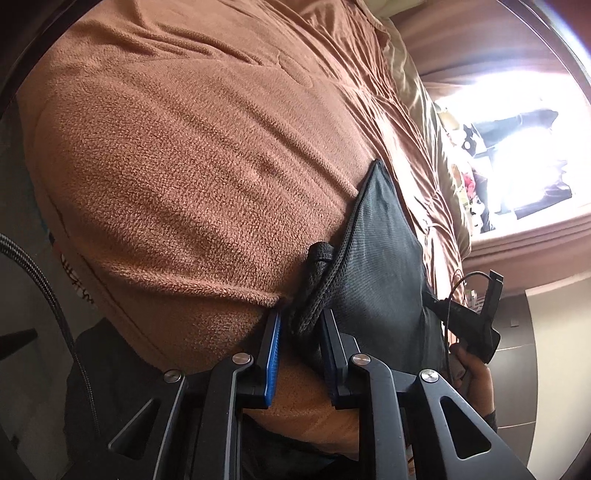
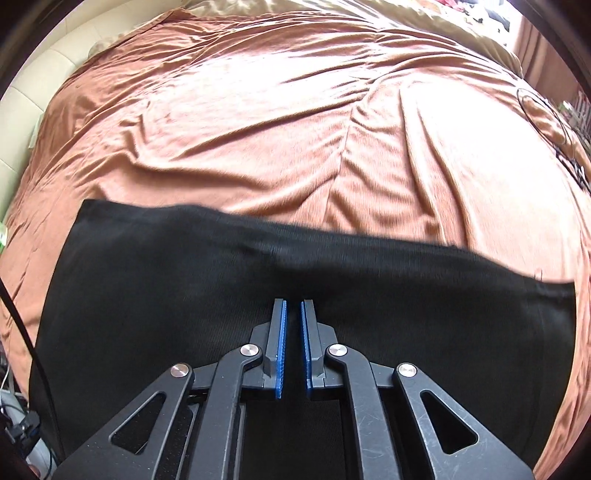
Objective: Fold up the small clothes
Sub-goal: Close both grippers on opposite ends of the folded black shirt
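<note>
A wide bed filled both views, spread with a brown blanket that served as the work surface. Its cloth was rumpled into long creases running away from the black garment, which lay flat across the near part of the blanket in the right wrist view, its far edge a slightly slanted line. Beyond the blanket's far edge a pale cream sheet showed, and to the far left of the garment a cream padded wall panel rose beside the bed. A thin black cable looped on the blanket well to the garment's right.

The right gripper pointed steeply down over the middle of the garment, its blue pads drawn almost together; whether any cloth was pinched between them could not be made out against the dark fabric.

In the left wrist view the left gripper had a bunched fold of the black garment, mesh-textured there, between its narrowly parted pads, gripping that edge. The garment rose from it to a pointed corner against the blanket. To the garment's right a bright window glared white, with blurred items before it, and a hand held a black handle near the garment's lower edge.
</note>
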`<state>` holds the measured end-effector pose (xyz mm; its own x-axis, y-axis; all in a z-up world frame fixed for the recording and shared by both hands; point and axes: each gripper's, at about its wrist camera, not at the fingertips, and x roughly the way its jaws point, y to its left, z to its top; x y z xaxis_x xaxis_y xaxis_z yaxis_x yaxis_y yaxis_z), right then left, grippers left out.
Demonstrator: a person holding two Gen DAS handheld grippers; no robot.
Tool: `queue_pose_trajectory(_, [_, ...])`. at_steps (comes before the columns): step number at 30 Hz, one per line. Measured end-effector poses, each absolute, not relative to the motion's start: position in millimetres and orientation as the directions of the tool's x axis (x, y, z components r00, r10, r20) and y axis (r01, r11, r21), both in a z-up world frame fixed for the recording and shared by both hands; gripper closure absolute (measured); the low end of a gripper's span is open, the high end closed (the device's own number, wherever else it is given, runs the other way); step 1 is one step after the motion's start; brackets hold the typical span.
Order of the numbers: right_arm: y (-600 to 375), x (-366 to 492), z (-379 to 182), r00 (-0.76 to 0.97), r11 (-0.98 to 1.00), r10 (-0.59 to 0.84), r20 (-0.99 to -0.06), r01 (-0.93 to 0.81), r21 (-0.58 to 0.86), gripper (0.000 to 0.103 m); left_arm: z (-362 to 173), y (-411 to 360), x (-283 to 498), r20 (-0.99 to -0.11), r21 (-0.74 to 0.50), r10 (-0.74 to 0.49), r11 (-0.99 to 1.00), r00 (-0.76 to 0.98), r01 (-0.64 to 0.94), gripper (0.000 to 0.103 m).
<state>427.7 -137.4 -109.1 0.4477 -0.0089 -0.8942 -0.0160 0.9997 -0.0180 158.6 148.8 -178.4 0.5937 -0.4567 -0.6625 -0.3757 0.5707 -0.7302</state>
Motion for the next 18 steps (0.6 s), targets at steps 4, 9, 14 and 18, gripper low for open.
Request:
queue_pose_trajectory(4, [-138, 439, -110, 0.448, 1.000, -0.026, -0.893, -0.002, -0.030, 0.099, -178, 149, 160, -0.657, -0.736, -0.468, 0.568, 0.591, -0.368, 0.080])
queue_pose_trajectory(9, [-143, 447, -106, 0.442, 1.000, -0.002, -0.897, 0.029, 0.013, 0.099, -179, 145, 165, -0.650, -0.744, -0.493, 0.568, 0.579, -0.351, 0.080])
queue_pose_trajectory(14, [-145, 429, -90, 0.443, 0.997, 0.062, -0.894, 0.003, 0.071, 0.098, -178, 144, 167, -0.647, -0.742, -0.490, 0.580, 0.584, -0.336, 0.092])
queue_pose_trajectory(18, [-146, 404, -87, 0.420, 0.993, 0.118, -0.900, -0.026, 0.118, 0.098, -173, 141, 171, -0.628, -0.755, -0.512, 0.584, 0.585, -0.299, 0.097])
